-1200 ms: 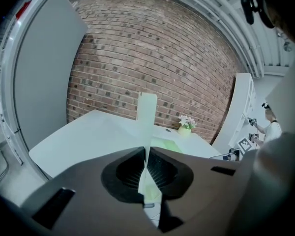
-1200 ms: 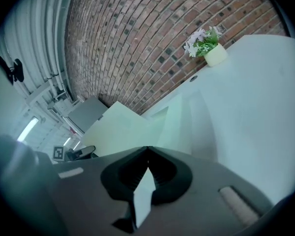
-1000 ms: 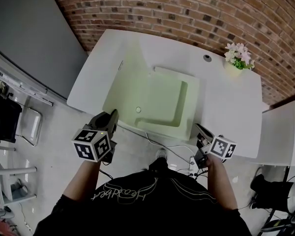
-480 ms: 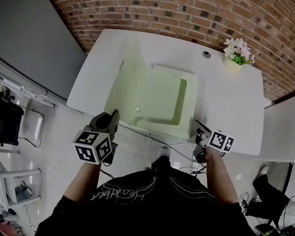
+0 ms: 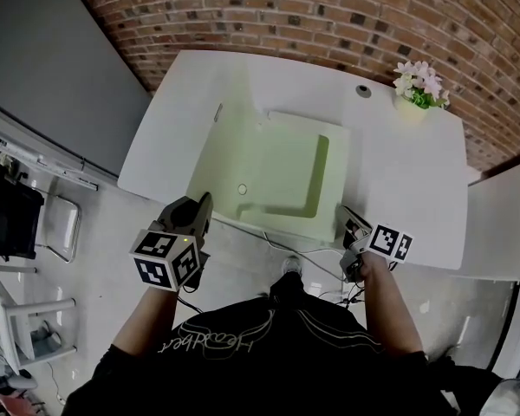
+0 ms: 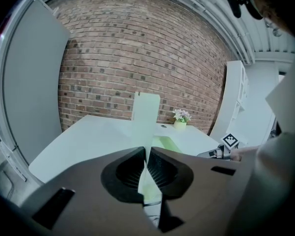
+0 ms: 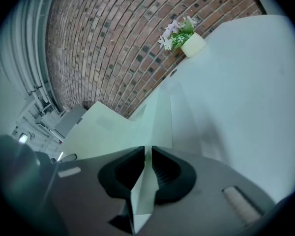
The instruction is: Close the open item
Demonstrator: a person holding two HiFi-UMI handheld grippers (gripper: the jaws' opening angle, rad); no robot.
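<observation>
A pale green open box [image 5: 269,176] lies on the white table [image 5: 407,189], its flaps spread out. One flap stands upright in the left gripper view [image 6: 146,113]. My left gripper [image 5: 203,203] is at the box's near left edge, and a thin green flap edge runs through its nearly touching jaws [image 6: 147,154]. My right gripper [image 5: 346,217] is at the near right corner, and a pale flap passes edge-on between its jaws [image 7: 147,154]. Both look shut on the near flap.
A small pot of pink and white flowers [image 5: 420,89] stands at the table's far right corner, beside a round cable hole [image 5: 362,91]. A brick wall [image 5: 329,16] runs behind. Cables [image 5: 303,254] hang below the near table edge, and a metal chair [image 5: 43,232] stands at the left.
The right gripper has edged slightly up and left at the box's near right corner. The left gripper has stayed where it was. The box looks the same.
</observation>
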